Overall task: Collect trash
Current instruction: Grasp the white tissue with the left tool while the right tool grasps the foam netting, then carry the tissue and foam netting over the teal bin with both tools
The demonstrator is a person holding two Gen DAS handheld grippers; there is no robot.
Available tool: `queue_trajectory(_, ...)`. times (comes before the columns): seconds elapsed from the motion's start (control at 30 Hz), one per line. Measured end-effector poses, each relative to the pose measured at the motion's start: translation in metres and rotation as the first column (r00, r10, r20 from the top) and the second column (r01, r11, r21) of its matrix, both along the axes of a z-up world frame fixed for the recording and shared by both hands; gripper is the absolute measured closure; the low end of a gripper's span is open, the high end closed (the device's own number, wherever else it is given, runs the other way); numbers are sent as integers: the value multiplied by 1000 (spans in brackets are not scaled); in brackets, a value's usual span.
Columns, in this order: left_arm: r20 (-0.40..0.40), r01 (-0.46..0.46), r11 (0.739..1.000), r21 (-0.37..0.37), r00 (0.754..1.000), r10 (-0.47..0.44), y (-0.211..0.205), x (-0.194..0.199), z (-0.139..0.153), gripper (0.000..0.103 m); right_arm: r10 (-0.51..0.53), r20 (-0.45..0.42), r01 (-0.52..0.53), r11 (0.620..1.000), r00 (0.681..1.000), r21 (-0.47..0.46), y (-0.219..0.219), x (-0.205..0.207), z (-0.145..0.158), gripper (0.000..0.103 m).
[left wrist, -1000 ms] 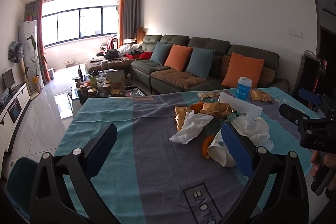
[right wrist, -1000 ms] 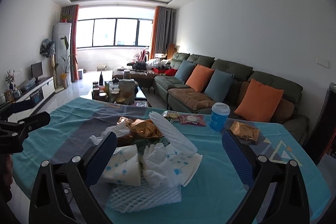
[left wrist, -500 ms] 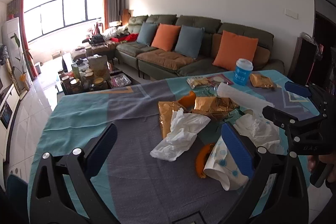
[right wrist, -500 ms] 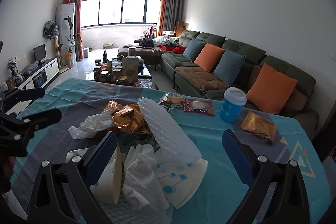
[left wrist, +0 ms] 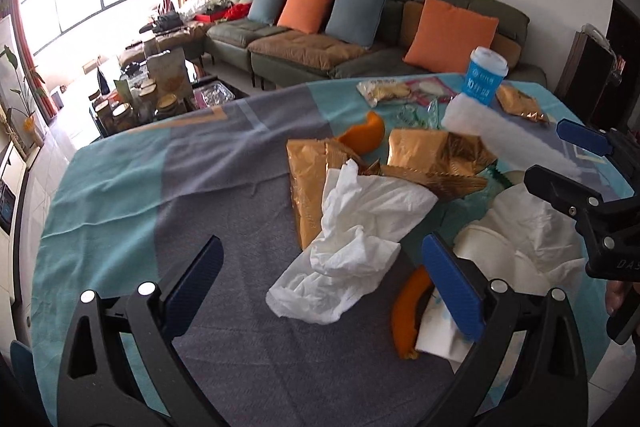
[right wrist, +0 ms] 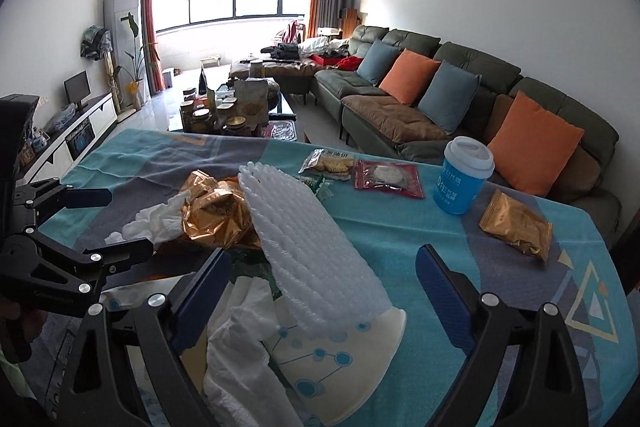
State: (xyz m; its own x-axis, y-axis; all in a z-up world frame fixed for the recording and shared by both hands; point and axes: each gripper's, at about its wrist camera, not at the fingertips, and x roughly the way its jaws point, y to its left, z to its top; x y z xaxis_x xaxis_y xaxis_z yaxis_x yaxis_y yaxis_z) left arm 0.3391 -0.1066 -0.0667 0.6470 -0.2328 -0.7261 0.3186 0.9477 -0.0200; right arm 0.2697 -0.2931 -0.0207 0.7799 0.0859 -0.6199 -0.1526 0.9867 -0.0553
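Observation:
A heap of trash lies on the teal and grey tablecloth [left wrist: 120, 195]: a crumpled white tissue [left wrist: 356, 227], gold foil wrappers [left wrist: 436, 155], orange peel [left wrist: 408, 311], a white foam fruit net [right wrist: 312, 247] and a paper bowl [right wrist: 340, 359]. My left gripper [left wrist: 324, 283] is open and empty, its fingers on either side of the tissue's near end. My right gripper [right wrist: 324, 295] is open and empty, with the foam net between its fingers. Each gripper shows at the edge of the other's view.
A blue paper cup [right wrist: 464, 179] stands at the far side, with a gold snack pack [right wrist: 516, 223], a biscuit pack [right wrist: 328, 163] and a red packet [right wrist: 388, 179] near it. A sofa [right wrist: 440, 99] and a coffee table with jars [right wrist: 228, 111] lie beyond the table.
Both grippers have moved forward and down toward the trash heap. The left now straddles the tissue, the right the foam net. Both stay open.

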Motion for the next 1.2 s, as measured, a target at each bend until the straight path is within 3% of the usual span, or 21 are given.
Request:
queue_trajectory(0.07,-5,-2,1000,1,1000,2,-2,3,-4,7,2,-17,-2,1000,1000,3,-1,4,-2,25)
queue_trajectory(0.23,-37,13,1000,-9,999,-14,-3,8,-9,35,6,-51,-6,1000,999,12,-5,10,-7,49)
queue_trajectory(0.33,-48,24,1000,-14,999,-25,-3,7,-11,42,14,-56,-13,1000,998,10,-4,10,-9,67)
queue_trajectory(0.4,-53,36,999,-15,998,-36,-5,5,-12,53,18,-59,-17,1000,998,14,-3,10,-9,78)
queue_trajectory(0.5,-57,42,999,-23,997,-43,-3,3,-13,70,25,-59,-24,1000,998,20,-2,7,-8,85)
queue_trajectory(0.57,-49,39,999,-32,998,-41,-1,2,-12,75,26,-49,-25,999,998,26,-2,5,-7,90)
queue_trajectory(0.63,-40,33,999,-33,999,-34,1,1,-11,82,27,-45,-26,999,999,26,-2,3,-6,91)
queue_trajectory(0.77,-30,30,998,-51,999,-31,6,-1,-8,87,25,-31,-24,999,999,34,-3,-1,-2,92)
queue_trajectory(1.2,80,35,986,-161,997,-22,27,-48,42,88,21,66,-26,996,998,88,-7,-31,33,93)
